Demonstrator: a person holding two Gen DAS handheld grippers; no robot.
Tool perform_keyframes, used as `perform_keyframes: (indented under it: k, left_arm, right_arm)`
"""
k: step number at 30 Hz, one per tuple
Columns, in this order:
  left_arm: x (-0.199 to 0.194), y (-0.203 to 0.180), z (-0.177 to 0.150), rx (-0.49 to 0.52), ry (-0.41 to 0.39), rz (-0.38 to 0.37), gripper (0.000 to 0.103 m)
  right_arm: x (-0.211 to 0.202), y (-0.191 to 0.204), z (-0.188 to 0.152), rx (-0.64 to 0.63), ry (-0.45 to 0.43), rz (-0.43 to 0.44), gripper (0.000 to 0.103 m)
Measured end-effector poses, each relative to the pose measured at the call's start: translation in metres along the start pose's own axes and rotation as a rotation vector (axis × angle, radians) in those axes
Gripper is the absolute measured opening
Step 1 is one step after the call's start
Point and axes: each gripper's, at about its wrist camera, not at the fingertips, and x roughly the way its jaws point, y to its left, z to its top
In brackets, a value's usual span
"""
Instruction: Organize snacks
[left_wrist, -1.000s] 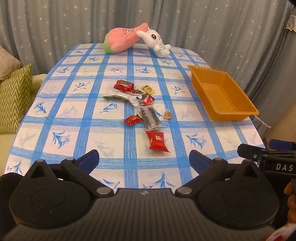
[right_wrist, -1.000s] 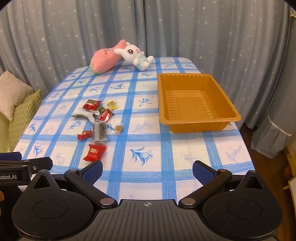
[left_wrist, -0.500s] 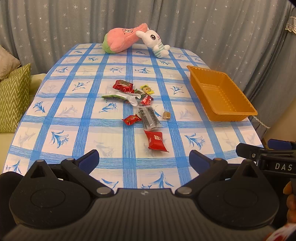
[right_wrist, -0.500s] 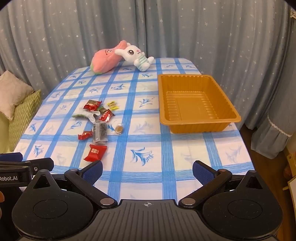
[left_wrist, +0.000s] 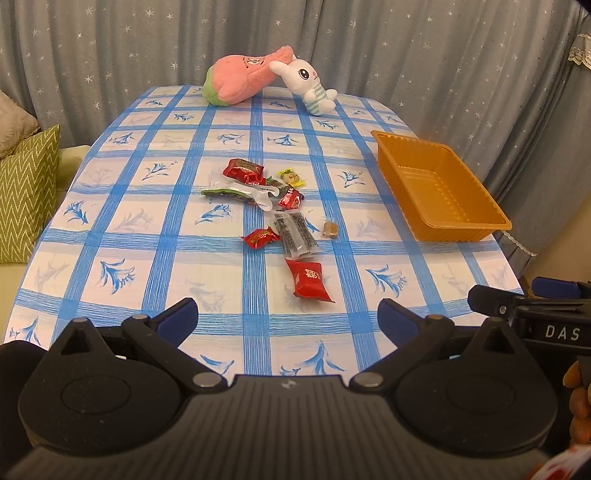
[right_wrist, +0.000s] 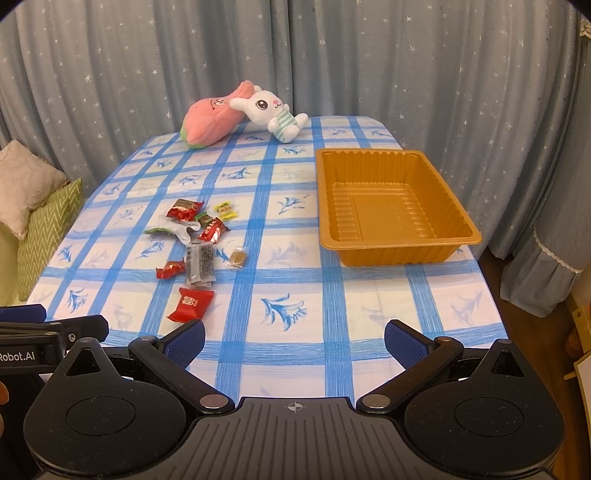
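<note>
Both jaws stand wide apart and hold nothing: left gripper, right gripper. Nearest lies the red packet, heading a scatter mid-table, well apart from the bare orange tray. Best taken first, pinched across its flat sides.

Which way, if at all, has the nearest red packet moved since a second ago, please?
No. The red packet lies right by the near end of the dark packet, in the same square of the cloth as before.
</note>
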Motion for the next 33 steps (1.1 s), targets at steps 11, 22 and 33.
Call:
perform_keyframes:
  k: [11, 22, 33]
  left_arm:
    - [0.0003, 0.0011, 0.0001, 0.000, 0.000, -0.002, 0.103]
    - [0.0001, 0.0002, -0.0003, 0.000, -0.001, -0.004, 0.103]
    - [-0.0007, -0.0016, 0.0000, -0.001, -0.002, -0.005, 0.103]
  right_arm:
    - [-0.0001, 0.0003, 0.0001, 0.000, -0.001, -0.001, 0.103]
    - [-0.0004, 0.0001, 0.0000, -0.001, -0.002, -0.001, 0.103]
    - [-0.0008, 0.0000, 0.0011, -0.001, -0.003, -0.001, 0.103]
